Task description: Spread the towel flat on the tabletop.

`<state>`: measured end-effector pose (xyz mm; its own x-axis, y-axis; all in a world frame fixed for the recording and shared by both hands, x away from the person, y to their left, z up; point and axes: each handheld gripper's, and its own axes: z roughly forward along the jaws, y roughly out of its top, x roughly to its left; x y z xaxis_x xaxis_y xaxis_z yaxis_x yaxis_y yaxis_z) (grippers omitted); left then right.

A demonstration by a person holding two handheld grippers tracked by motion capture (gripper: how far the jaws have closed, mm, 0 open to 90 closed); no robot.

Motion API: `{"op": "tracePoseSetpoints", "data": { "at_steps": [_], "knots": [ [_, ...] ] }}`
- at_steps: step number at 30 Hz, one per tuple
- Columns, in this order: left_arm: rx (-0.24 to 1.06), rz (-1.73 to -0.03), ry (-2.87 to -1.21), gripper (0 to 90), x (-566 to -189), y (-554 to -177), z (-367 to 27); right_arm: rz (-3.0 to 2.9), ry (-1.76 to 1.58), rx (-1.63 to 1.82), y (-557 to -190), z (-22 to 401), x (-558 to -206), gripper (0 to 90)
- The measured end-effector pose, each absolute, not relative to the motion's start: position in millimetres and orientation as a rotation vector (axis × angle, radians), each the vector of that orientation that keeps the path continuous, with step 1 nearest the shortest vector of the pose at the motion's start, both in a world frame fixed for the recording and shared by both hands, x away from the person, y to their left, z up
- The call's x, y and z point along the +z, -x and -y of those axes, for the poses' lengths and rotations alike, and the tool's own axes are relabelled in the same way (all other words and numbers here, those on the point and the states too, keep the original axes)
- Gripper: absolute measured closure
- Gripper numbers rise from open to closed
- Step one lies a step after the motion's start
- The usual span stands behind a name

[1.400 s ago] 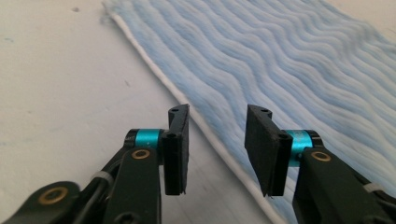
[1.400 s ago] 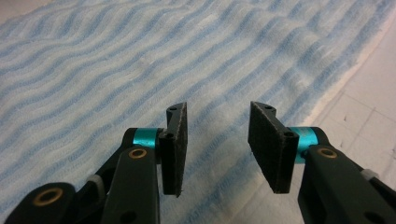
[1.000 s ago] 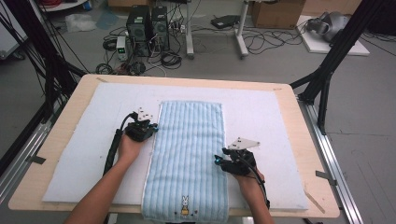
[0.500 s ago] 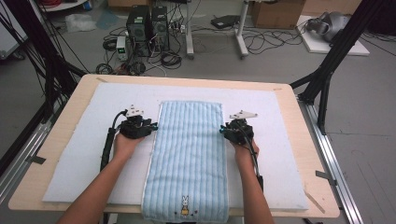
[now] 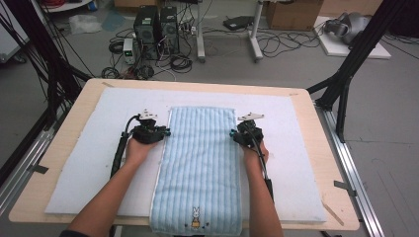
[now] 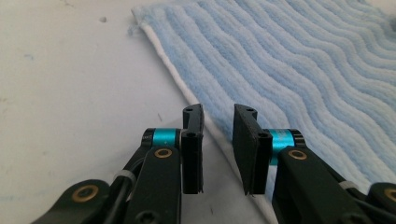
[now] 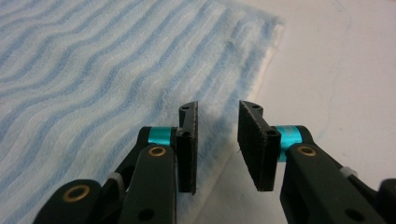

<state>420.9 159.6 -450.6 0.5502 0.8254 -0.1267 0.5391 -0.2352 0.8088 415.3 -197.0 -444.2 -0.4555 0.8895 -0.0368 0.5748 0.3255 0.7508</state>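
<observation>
A light blue striped towel (image 5: 200,163) lies flat and lengthwise on the white mat, with a small rabbit (image 5: 196,217) stitched at its near end. My left gripper (image 5: 165,132) rests at the towel's left edge, near the far corner. In the left gripper view the towel (image 6: 303,70) has its white hem running under the gap of the gripper (image 6: 218,112); its jaws have just been closing and stand apart, pinching nothing. My right gripper (image 5: 233,134) sits at the right edge. The gripper (image 7: 218,108) hovers over the towel (image 7: 93,70) hem, its jaws just opened slightly, gripping nothing.
The white foam mat (image 5: 79,173) covers most of the wooden table (image 5: 29,207). Black frame legs (image 5: 341,89) stand at both sides. Computers (image 5: 155,24) and cables lie on the floor beyond the far edge.
The right hand slid away from me along the towel's right edge, up level with the left hand. The left gripper stayed at the left edge.
</observation>
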Motion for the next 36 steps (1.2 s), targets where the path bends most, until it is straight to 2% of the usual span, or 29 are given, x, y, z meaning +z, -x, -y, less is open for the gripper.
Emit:
{"op": "tracePoseSetpoints", "data": {
  "at_steps": [7,10,13,15,17,19,21,28,33,36],
  "knots": [
    [0.506,-1.115,-1.993,76.5,-449.8,-434.4,-147.7,-2.128,-1.317,1.015,-403.0,215.8,-433.2,62.5],
    [0.544,-1.142,-1.993,73.6,-449.0,-435.6,-145.5,-2.106,-1.281,1.042,-395.3,220.5,-429.6,62.2],
    [0.504,-1.161,-1.971,60.5,-447.4,-434.9,-151.2,-2.117,-1.281,1.043,-387.7,226.6,-431.2,59.8],
    [0.46,-1.159,-1.931,49.6,-442.9,-432.7,-155.7,-2.112,-1.289,1.063,-383.2,232.5,-432.8,55.0],
    [0.45,-1.117,-1.868,43.5,-437.1,-426.9,-159.2,-2.118,-1.298,1.079,-379.8,238.5,-433.6,48.1],
    [0.425,-1.078,-1.823,33.3,-432.2,-420.1,-163.4,-2.108,-1.306,1.082,-375.5,243.7,-433.1,37.7],
    [0.414,-1.052,-1.788,16.5,-429.1,-413.1,-166.5,-2.096,-1.307,1.094,-371.4,248.9,-432.0,27.4],
    [0.332,-0.912,-1.763,16.6,-423.5,-389.5,-174.7,-2.175,-1.208,1.105,-356.8,254.0,-425.7,12.0],
    [0.288,-0.804,-1.772,16.5,-417.0,-382.8,-179.4,-2.165,-1.16,1.145,-346.3,251.4,-416.3,11.9],
    [0.307,-0.821,-1.755,16.7,-414.8,-378.7,-181.7,-2.163,-1.137,1.154,-343.6,250.4,-414.3,11.8]
  ]
}}
